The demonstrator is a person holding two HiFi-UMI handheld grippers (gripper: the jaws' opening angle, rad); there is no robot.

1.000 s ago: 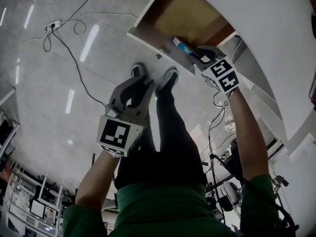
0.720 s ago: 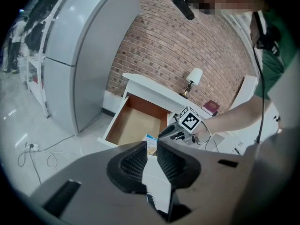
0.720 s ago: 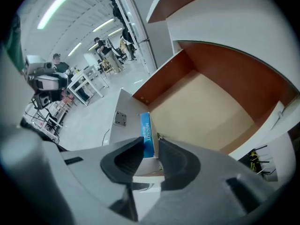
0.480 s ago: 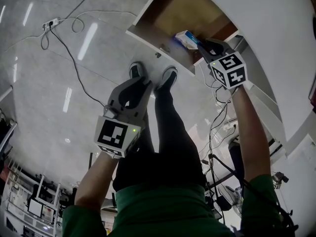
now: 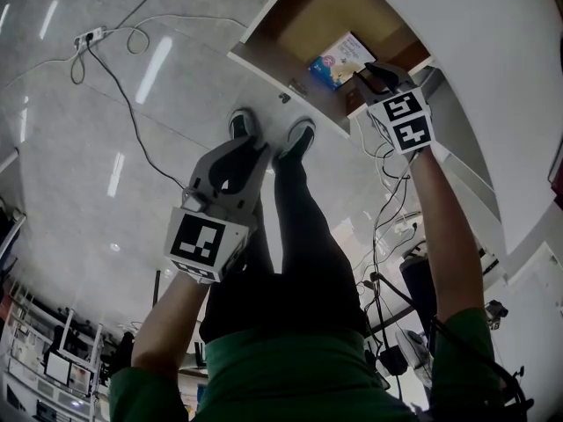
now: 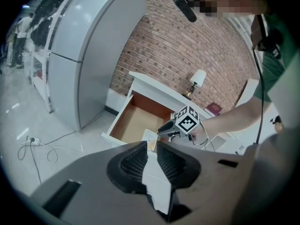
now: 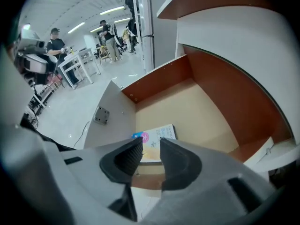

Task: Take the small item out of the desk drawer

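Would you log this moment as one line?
drawer: open | packet: inside drawer | right tongs: apart above packet | left tongs: empty

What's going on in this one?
A person stands at a white desk whose drawer is pulled open. The right tool reaches down into the drawer with its jaws apart, its tips at a small flat box near the drawer's front. The box shows beyond both tips and does not look gripped yet. The left tool hangs over the floor, away from the drawer, jaws slightly apart and empty.
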